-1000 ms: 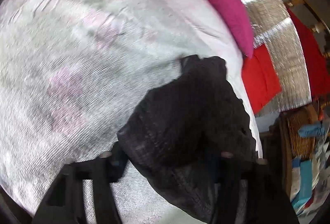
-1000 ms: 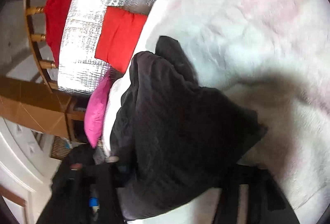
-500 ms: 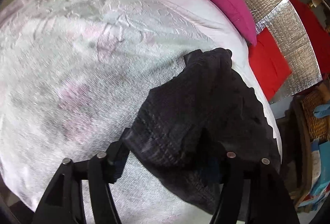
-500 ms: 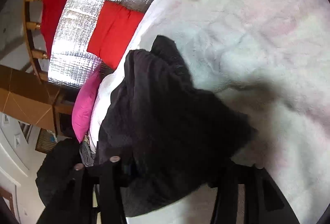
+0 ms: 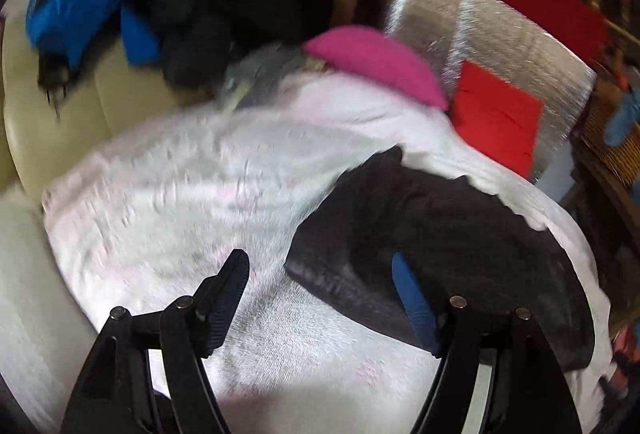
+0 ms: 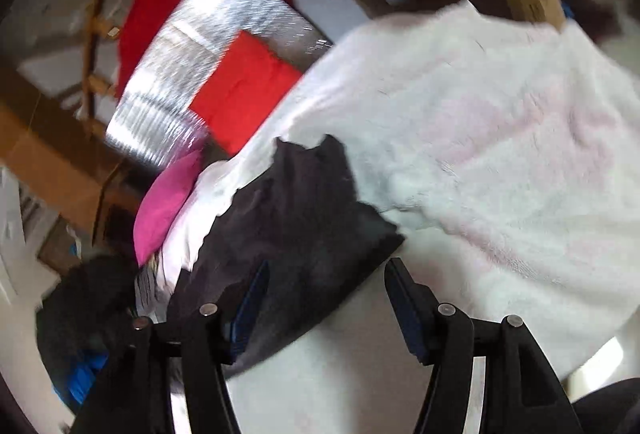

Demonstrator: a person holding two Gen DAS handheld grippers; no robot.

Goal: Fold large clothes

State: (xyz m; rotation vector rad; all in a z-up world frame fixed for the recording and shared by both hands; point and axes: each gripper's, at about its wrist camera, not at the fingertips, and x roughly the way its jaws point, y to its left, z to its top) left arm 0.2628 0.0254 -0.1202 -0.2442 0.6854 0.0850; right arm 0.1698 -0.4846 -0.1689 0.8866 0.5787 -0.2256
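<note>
Both tools are spread wide and gripping nothing: the left tool [image 5: 320, 298] and right tool [image 6: 326, 298] hover above the garment [image 5: 460, 254], a dark bundle that lies loosely doubled near the edge of the white blanket [image 5: 180, 202] on the bed. I judge the step in hand as a regrasp between folds. For the next move I would bring each tool down onto a free edge of the garment, one at each end, clamp, then carry that edge across to halve it
</note>
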